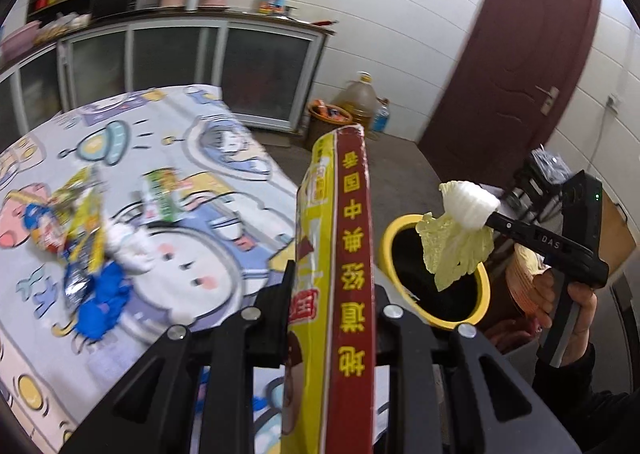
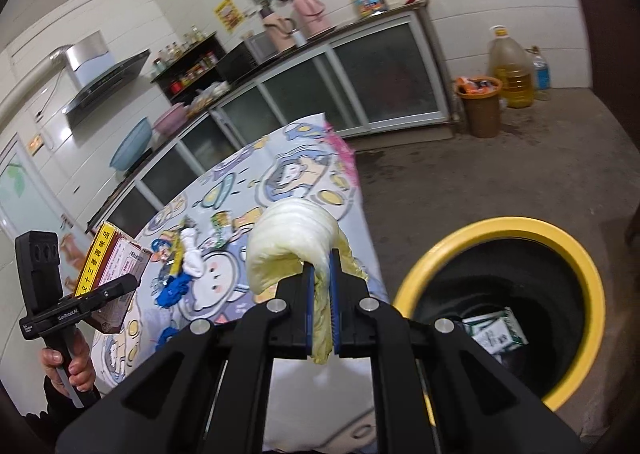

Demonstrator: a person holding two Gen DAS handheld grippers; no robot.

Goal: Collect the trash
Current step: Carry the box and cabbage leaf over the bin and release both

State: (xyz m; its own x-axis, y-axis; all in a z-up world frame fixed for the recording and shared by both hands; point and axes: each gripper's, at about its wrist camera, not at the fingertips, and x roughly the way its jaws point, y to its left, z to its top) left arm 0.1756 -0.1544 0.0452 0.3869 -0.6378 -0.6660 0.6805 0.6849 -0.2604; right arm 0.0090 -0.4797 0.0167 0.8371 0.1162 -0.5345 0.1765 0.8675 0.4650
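Note:
My left gripper [image 1: 332, 294] is shut on a long yellow and red cardboard box [image 1: 348, 213], which stands upright between the fingers. My right gripper [image 2: 321, 274] is shut on a pale cabbage leaf [image 2: 288, 238] that droops over its blue pads. In the left wrist view the right gripper [image 1: 490, 217] holds that leaf [image 1: 460, 242] over a yellow-rimmed black bin [image 1: 387, 254]. The bin [image 2: 512, 222] sits on the floor beside the table, with a green and white carton [image 2: 496, 334] inside. The left gripper [image 2: 128, 282] with the box [image 2: 116, 266] shows at the far left.
A table under a cartoon cloth [image 1: 192, 157] carries crumpled wrappers [image 1: 80, 221], a white tissue [image 1: 128, 250] and a blue glove [image 1: 100, 302]. By the cabinets [image 2: 380, 77] stand a brown bin [image 2: 480, 105] full of rubbish and an oil jug [image 2: 512, 69]. A dark red door [image 1: 520, 53] is beyond.

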